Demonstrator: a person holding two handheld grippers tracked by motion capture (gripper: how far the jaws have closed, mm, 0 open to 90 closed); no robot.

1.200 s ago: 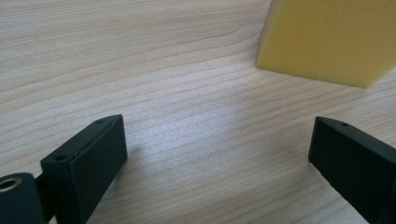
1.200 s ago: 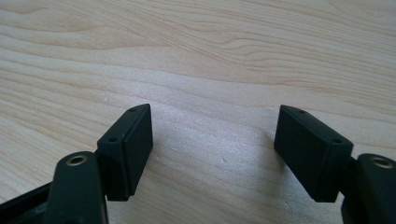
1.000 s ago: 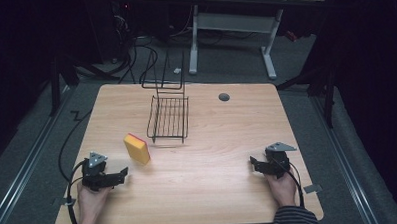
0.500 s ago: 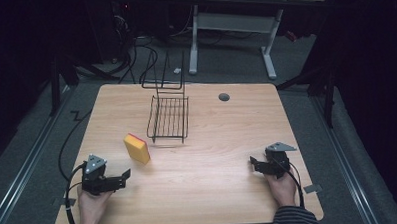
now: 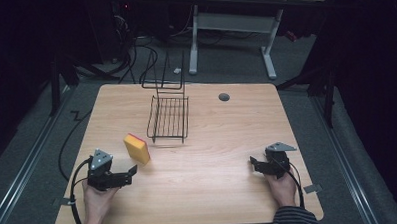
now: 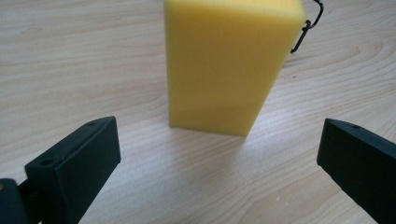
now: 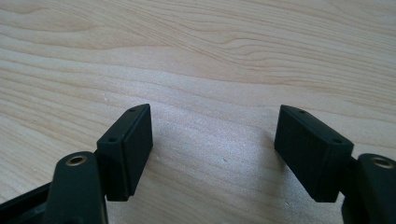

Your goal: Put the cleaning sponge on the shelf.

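Since a second ago, left tongs [image 5: 132, 170] have edged a little toward the near tabletop edge and turned their jaws toward the sponge; right tongs [image 5: 253, 162] unchanged.

Room: dark, grey floor, white-legged desk [image 5: 231, 28] beyond the far edge, cables on the floor at far left.

Tabletop [image 5: 207, 141]: pale wood, rounded corners, dark round grommet [image 5: 224, 97] near the far edge right of centre. Wide bare wood lies between the two tongs and across the right half.

Wire rack [image 5: 169, 115]: black, near the far centre, upright back panel rising at the far edge. Just right of and beyond the sponge, apart from it.

Sponge [image 5: 136, 148]: yellow block with a red-orange far face, standing on the left half of the tabletop. In the left gripper view it [image 6: 229, 60] stands upright on a narrow face, plain yellow foam, centred ahead of the jaws with a bit of black wire behind its upper right corner.

Left tongs [image 6: 219, 158]: jaws spread wide, holding nothing, just short of the sponge.

Right tongs [image 7: 212, 140]: jaws parted, holding nothing, bare wood between them, near the right edge.
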